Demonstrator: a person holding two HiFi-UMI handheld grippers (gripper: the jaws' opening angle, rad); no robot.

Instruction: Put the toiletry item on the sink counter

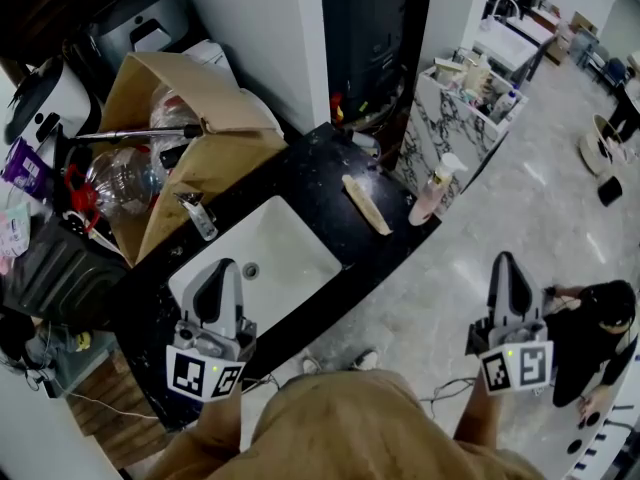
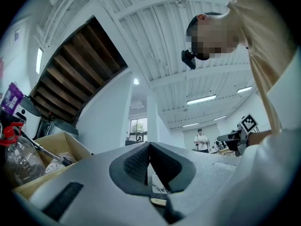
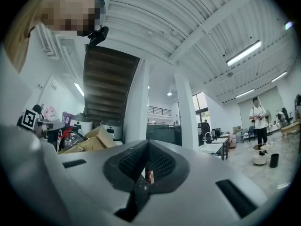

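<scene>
Left hand-held gripper [image 1: 222,268]: the jaws are seen pressed together in the left gripper view [image 2: 149,149], with nothing between them. It is held above the front rim of the sink basin [image 1: 285,253].
Right hand-held gripper [image 1: 503,261]: the jaws are closed on nothing in the right gripper view [image 3: 146,147]. It is held beyond the desk's curved front edge, over the floor [image 1: 520,198].
Pump bottle [image 1: 437,188]: it is stood on the black desk [image 1: 310,173], right at the curved right-hand edge, well apart from both grippers.
Tan elongated item [image 1: 366,205]: it is laid flat between basin and bottle, near the bottle but not touching it.
Faucet [image 1: 197,215]: it is set at the basin's back left corner.
Cardboard box [image 1: 160,88]: it is left open and holds plastic bottles. The desk's left end is crowded by it, and one flap reaches near the faucet.
Open room: a bare black strip is left between the basin and the tan item. The floor on the right is bounded by a marble-patterned cabinet [image 1: 450,123] and a crouching person [image 1: 600,318].
</scene>
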